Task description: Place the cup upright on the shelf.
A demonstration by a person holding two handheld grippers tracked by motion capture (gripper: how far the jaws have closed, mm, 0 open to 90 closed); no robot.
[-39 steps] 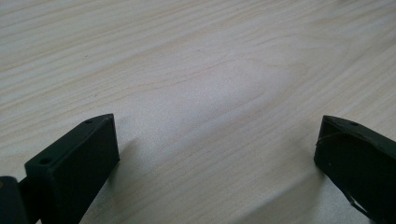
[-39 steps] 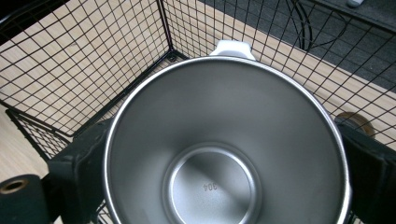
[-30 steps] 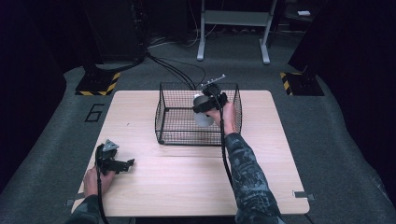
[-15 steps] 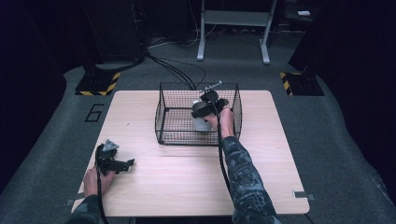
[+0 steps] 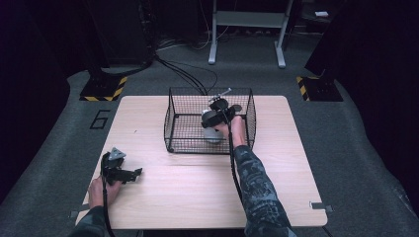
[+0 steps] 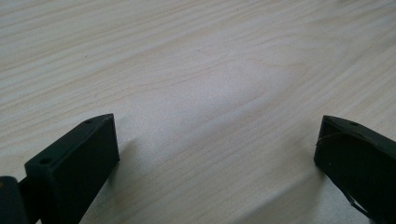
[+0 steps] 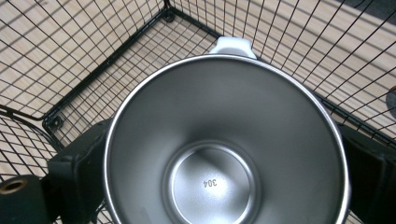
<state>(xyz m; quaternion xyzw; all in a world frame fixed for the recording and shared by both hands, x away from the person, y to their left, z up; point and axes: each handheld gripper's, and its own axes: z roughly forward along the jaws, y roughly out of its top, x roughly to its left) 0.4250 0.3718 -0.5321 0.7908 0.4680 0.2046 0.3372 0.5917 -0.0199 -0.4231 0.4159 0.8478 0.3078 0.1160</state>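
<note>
While the left gripper [image 5: 129, 174] lies idle on the near left of the table [image 5: 296, 163], its jaws standing wide apart over bare wood with nothing between them, the right gripper [image 5: 213, 124] has sunk a little lower into the wire basket [image 5: 173, 118] than it was a second ago, and the steel cup [image 7: 224, 154] has gone down with it. From the high view the cup [image 5: 213, 134] now sits deep within the basket's walls toward the right side, where a second ago it was held nearer the rim. Along the right gripper's own view the black jaws press against the cup on either side, clamped on its outer wall, with the mouth of the cup facing the camera and a small white tab [image 7: 230, 45] showing beyond its far rim. The basket's mesh floor and a corner of its frame lie close behind the cup. I would judge the cup is being lowered into the basket and is nearly down; whether its base already touches the mesh I cannot tell. What seems left is to settle it, spread the jaws and lift the hand clear without snagging the wires.
</note>
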